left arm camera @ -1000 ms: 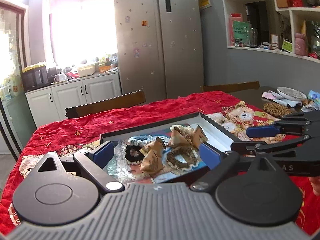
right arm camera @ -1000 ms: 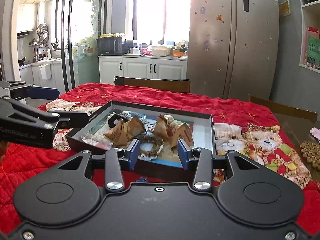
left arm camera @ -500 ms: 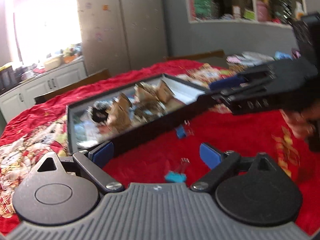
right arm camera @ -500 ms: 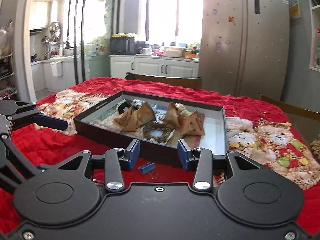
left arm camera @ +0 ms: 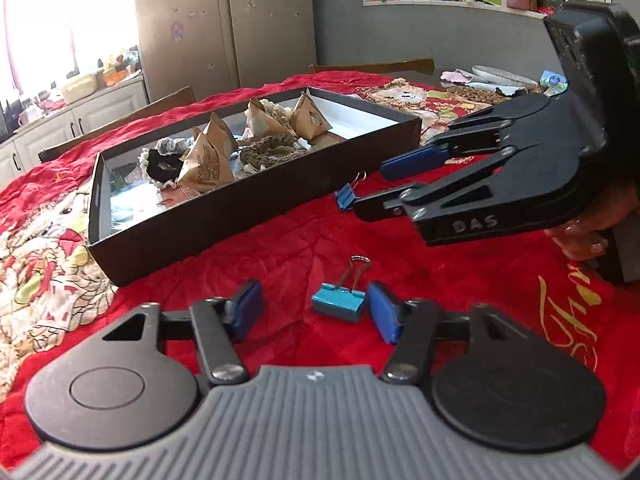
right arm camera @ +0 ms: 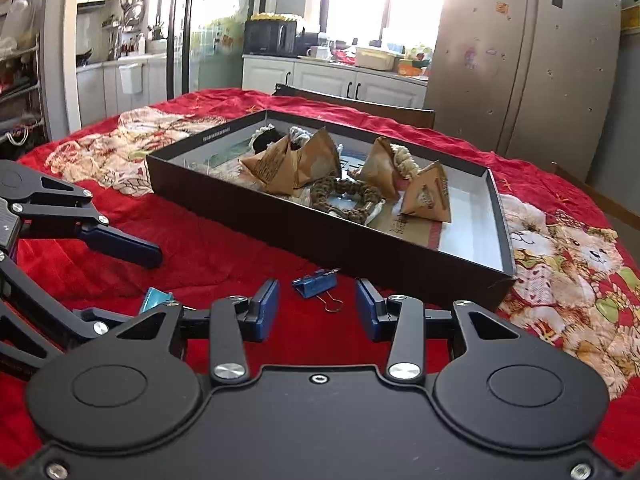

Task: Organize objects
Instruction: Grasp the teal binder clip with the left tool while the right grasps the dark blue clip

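1. Two clips are lying on the red cloth of the tabletop, in front of the black box.
2. Left tongs are closing around the light blue clip. The clip is sitting between the pads, just beside the right pad, and it is not being squeezed.
3. Right tongs are sitting partly open over the dark blue clip. The clip is lying just past the tips, near the box wall, and the pads are not touching it.
4. Brown paper packets and a knitted ring are lying inside the box.
5. A hand is holding the right tongs, seen from the left camera.
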`<state>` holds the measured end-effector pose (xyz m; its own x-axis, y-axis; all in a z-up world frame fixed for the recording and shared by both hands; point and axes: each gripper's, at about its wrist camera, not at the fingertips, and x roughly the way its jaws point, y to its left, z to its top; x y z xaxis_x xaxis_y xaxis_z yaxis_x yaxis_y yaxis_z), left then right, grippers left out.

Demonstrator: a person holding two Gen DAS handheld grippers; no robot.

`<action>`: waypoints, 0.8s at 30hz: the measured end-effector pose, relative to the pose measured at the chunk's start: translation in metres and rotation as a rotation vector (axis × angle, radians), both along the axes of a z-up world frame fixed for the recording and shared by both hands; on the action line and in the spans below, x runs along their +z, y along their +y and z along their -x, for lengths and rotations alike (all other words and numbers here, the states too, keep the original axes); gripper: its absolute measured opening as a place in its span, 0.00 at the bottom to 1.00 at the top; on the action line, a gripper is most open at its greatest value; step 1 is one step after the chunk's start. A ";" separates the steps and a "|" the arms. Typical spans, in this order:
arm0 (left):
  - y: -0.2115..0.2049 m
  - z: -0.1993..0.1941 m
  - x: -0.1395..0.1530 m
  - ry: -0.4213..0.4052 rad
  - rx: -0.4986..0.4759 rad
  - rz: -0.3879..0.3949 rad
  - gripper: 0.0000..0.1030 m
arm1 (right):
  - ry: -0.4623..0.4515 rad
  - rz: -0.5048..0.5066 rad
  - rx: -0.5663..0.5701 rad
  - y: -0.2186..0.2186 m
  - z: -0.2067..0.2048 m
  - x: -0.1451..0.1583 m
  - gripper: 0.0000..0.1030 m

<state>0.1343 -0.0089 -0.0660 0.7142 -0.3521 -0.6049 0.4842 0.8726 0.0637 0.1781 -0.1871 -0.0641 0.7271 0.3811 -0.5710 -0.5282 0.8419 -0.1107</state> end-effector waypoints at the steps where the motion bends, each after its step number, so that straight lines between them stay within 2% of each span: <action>1: 0.000 0.000 0.000 0.001 0.001 0.005 0.55 | 0.000 0.003 0.000 0.002 -0.002 -0.001 0.39; 5: 0.002 -0.002 -0.001 0.009 0.004 0.023 0.48 | 0.015 0.003 0.006 0.009 -0.009 -0.004 0.39; 7: 0.002 -0.002 0.000 0.011 -0.001 0.027 0.40 | 0.024 0.005 0.006 0.012 -0.012 -0.007 0.39; 10: 0.002 -0.002 0.000 0.010 0.001 0.028 0.33 | 0.038 0.008 0.001 0.012 -0.016 -0.008 0.39; 14: 0.002 -0.004 0.000 0.018 0.005 0.041 0.31 | 0.057 -0.009 -0.006 0.011 -0.020 -0.009 0.38; 16: 0.003 -0.004 0.001 0.018 0.007 0.042 0.31 | 0.066 -0.018 -0.010 0.011 -0.022 -0.010 0.35; 20: 0.003 -0.004 0.001 0.018 0.008 0.044 0.31 | 0.076 -0.033 -0.009 0.010 -0.024 -0.010 0.23; 24: 0.002 -0.004 0.001 0.019 0.010 0.046 0.31 | 0.077 -0.038 -0.004 0.009 -0.022 -0.010 0.18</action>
